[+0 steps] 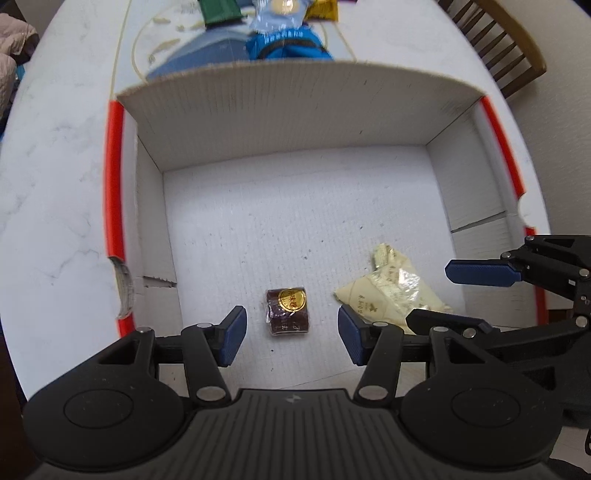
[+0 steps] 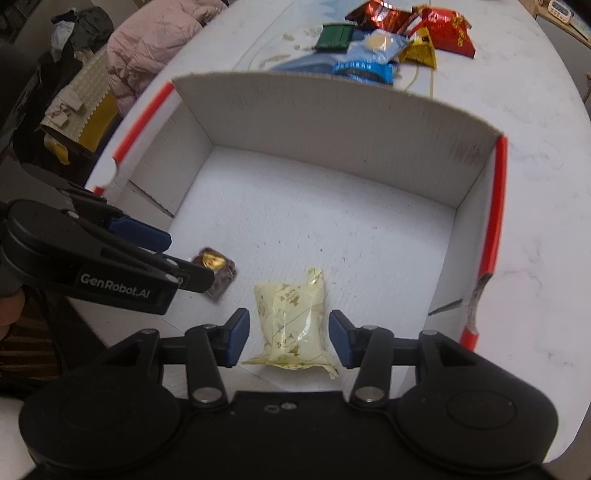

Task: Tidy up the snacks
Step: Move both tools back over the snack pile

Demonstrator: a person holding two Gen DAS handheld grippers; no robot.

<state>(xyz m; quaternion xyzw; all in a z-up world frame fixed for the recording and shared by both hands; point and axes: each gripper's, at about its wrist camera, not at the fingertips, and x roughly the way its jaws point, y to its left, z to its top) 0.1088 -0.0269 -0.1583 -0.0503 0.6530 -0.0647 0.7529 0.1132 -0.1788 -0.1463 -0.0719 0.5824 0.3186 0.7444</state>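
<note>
A white cardboard box (image 1: 280, 110) with red edges lies open on the marble table. On its floor sits a small dark brown snack with a gold sticker (image 1: 287, 312), and my left gripper (image 1: 291, 338) hovers above it, open, pads clear of it on both sides. To the right lies a pale yellow snack packet (image 2: 291, 321), with my right gripper (image 2: 286, 339) open around it, pads apart from the wrapper. In the right wrist view, the left gripper (image 2: 155, 258) partly covers the brown snack (image 2: 216, 271). The right gripper (image 1: 461, 295) enters the left wrist view beside the yellow packet (image 1: 391, 291).
Beyond the box's far wall lies a pile of loose snacks: a green pack (image 2: 334, 37), a light blue packet (image 2: 373, 46), a bright blue one (image 2: 364, 72), gold (image 2: 419, 53) and red wrappers (image 2: 448, 31). A wooden chair (image 1: 498, 40) stands at the back right; clothes (image 2: 155, 44) lie left.
</note>
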